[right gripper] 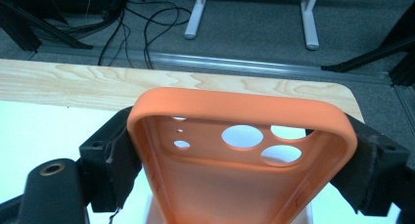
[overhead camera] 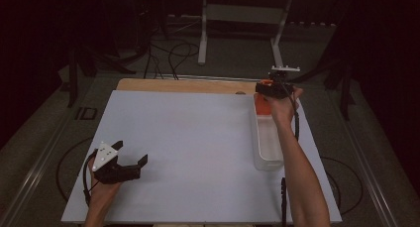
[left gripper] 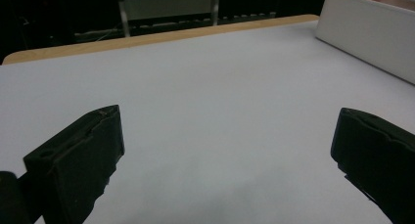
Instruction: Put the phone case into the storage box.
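The case [right gripper: 244, 160] is plain orange. The tray [overhead camera: 267, 142] is white. The table [overhead camera: 198, 147] is pale grey, with a light wood-grain strip [right gripper: 98, 84] at its far edge. The jaws are black.

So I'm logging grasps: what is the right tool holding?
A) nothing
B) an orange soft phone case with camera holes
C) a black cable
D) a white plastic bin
B: in the right gripper view the right tool has its jaws pressed against both sides of the orange soft phone case with camera holes.

The high view looks steeply down on the whole worktop [overhead camera: 198, 138]; both tool views skim it closely, facing its far edge.
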`<state>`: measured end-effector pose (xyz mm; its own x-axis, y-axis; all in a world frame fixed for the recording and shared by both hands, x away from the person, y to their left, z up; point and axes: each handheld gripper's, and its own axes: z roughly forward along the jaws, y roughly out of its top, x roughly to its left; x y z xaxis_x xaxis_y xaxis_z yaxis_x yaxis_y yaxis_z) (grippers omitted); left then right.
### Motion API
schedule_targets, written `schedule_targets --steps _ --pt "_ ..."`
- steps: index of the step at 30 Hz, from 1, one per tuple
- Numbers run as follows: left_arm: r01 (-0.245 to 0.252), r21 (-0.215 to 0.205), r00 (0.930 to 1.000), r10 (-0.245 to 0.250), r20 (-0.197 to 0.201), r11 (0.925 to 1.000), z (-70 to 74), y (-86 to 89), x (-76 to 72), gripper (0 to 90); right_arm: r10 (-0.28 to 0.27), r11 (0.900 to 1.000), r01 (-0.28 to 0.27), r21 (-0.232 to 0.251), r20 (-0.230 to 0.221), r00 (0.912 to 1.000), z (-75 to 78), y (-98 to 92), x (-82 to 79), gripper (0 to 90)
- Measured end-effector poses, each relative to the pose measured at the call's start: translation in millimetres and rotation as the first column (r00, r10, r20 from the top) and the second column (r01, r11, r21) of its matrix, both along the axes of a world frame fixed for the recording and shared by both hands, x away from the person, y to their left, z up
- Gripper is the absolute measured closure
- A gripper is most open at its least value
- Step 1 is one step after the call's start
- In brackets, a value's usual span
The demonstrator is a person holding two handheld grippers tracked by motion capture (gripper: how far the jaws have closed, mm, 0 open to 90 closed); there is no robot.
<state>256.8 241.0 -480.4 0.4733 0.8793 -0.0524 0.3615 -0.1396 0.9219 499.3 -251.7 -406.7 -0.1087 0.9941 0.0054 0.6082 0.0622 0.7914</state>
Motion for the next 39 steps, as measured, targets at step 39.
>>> schedule_targets --steps 39 --pt "0.005 0.015 1.0 -0.005 -0.005 0.9999 -0.2 -3.6 -1.1 0.1 -0.012 1.0 0.012 -0.006 -0.028 0.9995 -24.7 -2.0 2.6 15.6"
